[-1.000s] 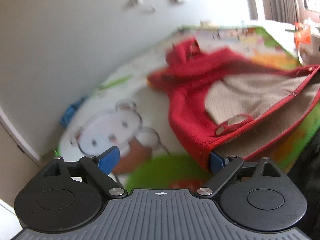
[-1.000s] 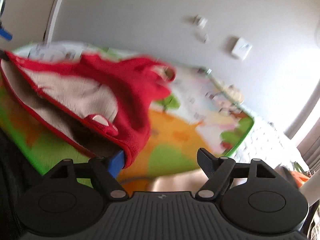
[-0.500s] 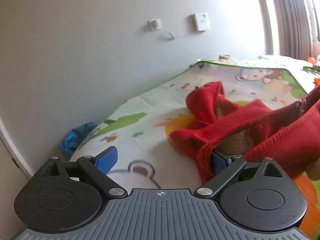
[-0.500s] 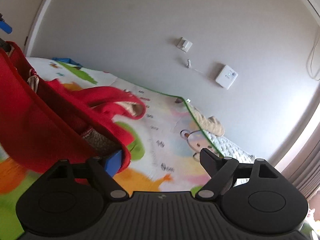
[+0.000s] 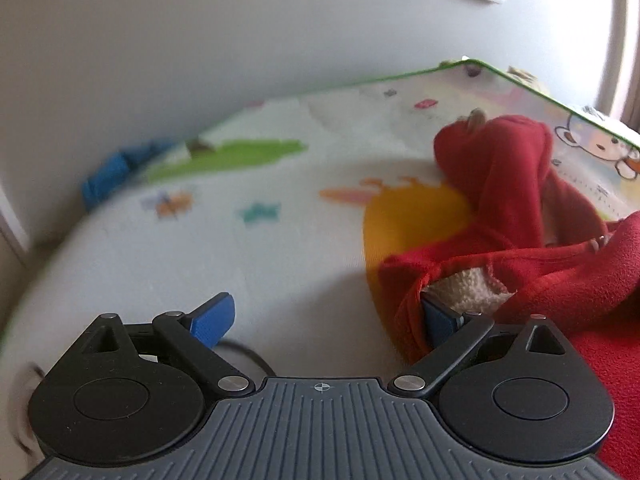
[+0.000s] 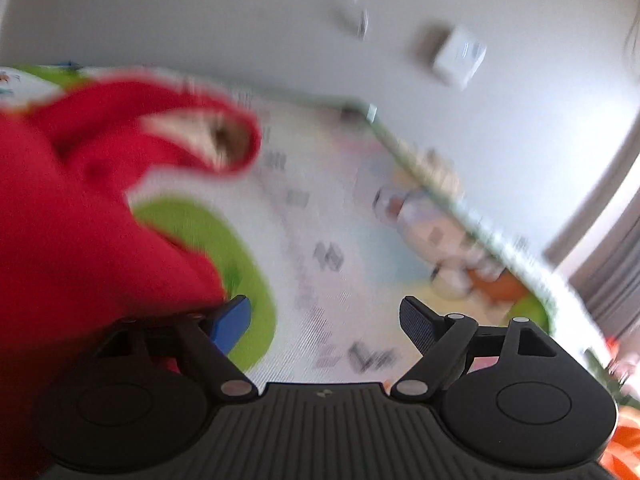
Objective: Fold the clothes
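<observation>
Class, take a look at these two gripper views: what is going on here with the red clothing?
A person with two handheld grippers is working on a red fleece garment lying on a cartoon play mat. Both the left gripper and the right gripper have their jaws wide apart, each with the garment draped over one finger only. The garment is bunched, not yet folded.

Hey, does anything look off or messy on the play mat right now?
Yes. The red fleece garment lies bunched and twisted on the play mat, cream lining showing, and it hangs over one finger of each wide-open gripper rather than between the fingers.
</observation>
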The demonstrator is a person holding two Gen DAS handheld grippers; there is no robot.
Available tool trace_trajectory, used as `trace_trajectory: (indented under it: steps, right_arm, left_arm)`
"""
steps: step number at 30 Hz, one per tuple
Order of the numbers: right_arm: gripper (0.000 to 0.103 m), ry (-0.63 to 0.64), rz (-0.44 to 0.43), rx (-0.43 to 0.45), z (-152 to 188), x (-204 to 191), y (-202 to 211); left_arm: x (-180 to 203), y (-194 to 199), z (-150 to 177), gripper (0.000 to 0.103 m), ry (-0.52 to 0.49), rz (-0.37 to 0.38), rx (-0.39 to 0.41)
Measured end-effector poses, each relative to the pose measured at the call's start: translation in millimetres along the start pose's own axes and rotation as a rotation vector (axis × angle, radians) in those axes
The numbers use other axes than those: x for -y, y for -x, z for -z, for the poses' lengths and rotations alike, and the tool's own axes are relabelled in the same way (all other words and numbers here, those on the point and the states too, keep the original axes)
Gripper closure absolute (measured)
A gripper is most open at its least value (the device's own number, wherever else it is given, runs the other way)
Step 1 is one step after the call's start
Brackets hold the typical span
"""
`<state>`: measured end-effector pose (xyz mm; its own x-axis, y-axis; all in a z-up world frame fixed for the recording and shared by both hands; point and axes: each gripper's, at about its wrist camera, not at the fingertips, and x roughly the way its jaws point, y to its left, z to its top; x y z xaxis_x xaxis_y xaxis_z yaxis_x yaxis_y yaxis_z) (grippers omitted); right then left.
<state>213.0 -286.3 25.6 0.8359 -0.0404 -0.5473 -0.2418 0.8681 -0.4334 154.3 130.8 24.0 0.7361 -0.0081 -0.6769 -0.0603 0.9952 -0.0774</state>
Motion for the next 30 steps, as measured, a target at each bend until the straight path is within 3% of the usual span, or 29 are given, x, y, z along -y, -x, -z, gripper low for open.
trace_trajectory:
  steps: [2,5,7,12,16,18,21,23,25,26,28,30]
  right_arm:
    - [0.021,-0.136,-0.066,-0.044,5.0,18.0,-5.6]
    - [0.019,-0.299,-0.128,-0.003,9.0,52.9,18.9]
    - [0.010,-0.326,-0.168,0.083,10.7,67.1,49.4]
    - [0.006,-0.332,-0.298,0.231,7.0,77.5,106.7]
    - [0.006,-0.324,-0.440,0.221,5.4,53.7,113.9]
    - [0.006,-0.253,-0.470,0.218,2.0,28.2,111.0]
    - [0.007,-0.087,-0.413,0.237,-5.1,-14.3,105.8]
    - [0.007,0.015,-0.317,0.243,-9.6,-31.7,93.8]
    - [0.007,0.061,-0.162,0.238,-6.1,-40.0,78.1]
    - [0.007,0.035,-0.116,0.213,-4.0,-35.5,66.3]
    - [0.006,-0.109,-0.167,0.138,-3.4,-12.8,51.1]
    - [0.006,-0.224,-0.222,0.103,-1.9,4.6,51.0]
  left_arm:
    - [-17.2,8.5,-1.8,0.005,0.088,0.076,-0.006]
    - [-44.2,37.6,-4.9,0.005,0.220,0.223,0.021]
    - [-51.1,56.6,-6.8,0.005,0.256,0.291,0.060]
    - [-48.3,101.2,-4.4,0.003,0.213,0.399,0.187]
    - [-12.8,99.1,1.8,0.003,0.071,0.459,0.137]
    - [23.2,91.5,6.7,0.003,-0.078,0.397,0.129]
    - [62.8,75.3,8.4,0.003,-0.230,0.240,0.151]
    - [72.8,60.2,4.8,0.003,-0.267,0.131,0.160]
    - [71.6,47.4,5.0,0.002,-0.296,-0.008,0.183]
    - [65.4,43.9,5.2,0.002,-0.281,-0.062,0.185]
    - [50.6,38.0,5.4,0.002,-0.235,-0.162,0.185]
    - [24.8,40.3,3.0,0.003,-0.115,-0.149,0.165]
